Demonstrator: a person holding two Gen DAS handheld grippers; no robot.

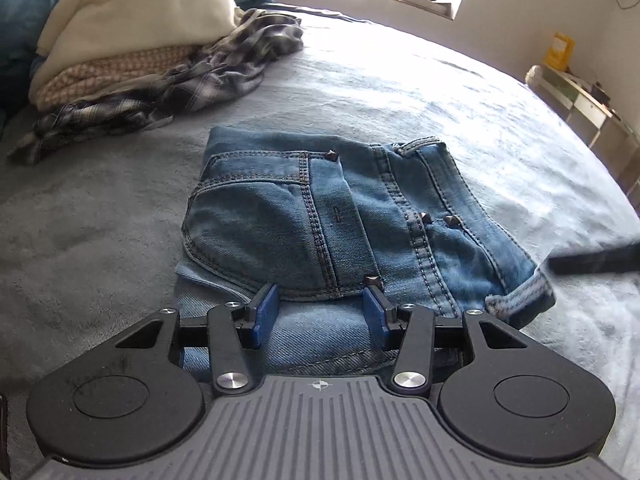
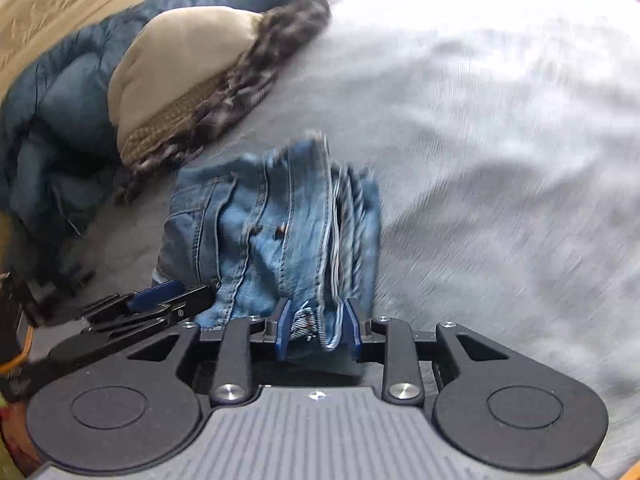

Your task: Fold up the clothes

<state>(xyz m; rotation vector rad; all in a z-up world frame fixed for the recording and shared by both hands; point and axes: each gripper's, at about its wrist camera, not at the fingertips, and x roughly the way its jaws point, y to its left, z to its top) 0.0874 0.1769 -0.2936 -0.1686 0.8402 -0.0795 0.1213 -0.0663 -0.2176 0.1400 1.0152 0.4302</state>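
The folded jeans [image 1: 320, 216] lie just ahead of the left gripper [image 1: 320, 308], fingers apart and empty, long axis crosswise, while the right gripper [image 2: 318, 322], fingers loosely apart around a hem, sits as near.

My left wrist camera is looking forward and down along my left gripper [image 1: 320, 308], sitting close over the near edge of the folded jeans [image 1: 320, 216] and facing across the grey bed cover [image 1: 400, 92] toward a bright window. My right wrist camera is tilting down along my right gripper [image 2: 318, 326] at the jeans' other end, blurred. Both views are sharing the jeans, the cover and the clothes pile [image 1: 132, 48]; the right view is also catching my left gripper.
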